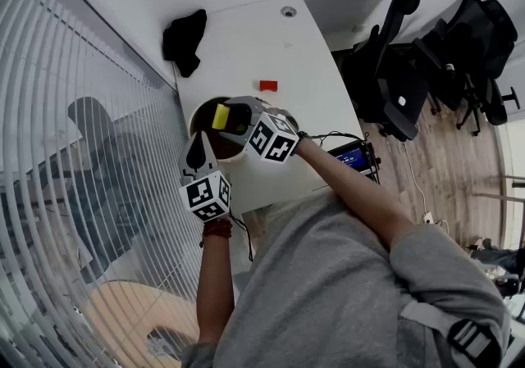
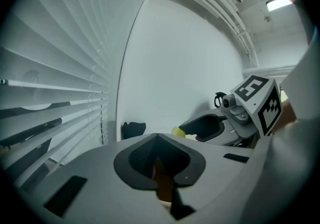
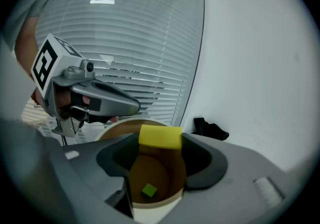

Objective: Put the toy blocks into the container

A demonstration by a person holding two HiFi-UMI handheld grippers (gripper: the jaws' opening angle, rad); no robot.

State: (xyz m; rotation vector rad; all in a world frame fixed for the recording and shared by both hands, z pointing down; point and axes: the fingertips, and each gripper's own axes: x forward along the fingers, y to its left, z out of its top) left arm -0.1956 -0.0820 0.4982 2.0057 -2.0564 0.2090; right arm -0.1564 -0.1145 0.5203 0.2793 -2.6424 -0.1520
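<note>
The right gripper [image 3: 159,144] holds a yellow rectangular toy block [image 3: 160,136] between widely spaced jaws, directly above the round cream container with a brown interior [image 3: 176,170]. A small green cube [image 3: 149,190] lies on the container floor. The left gripper [image 2: 161,168] has its jaws narrowed onto the container wall. A red block [image 1: 268,85] rests on the white table [image 1: 246,38], well apart from the container.

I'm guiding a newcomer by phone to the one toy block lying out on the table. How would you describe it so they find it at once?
On the white table, beyond the round brown-lined container, a small red rectangular block lies alone on bare tabletop. Unlike the yellow block in the right gripper and the green cube inside the container, it is red and untouched.
</note>
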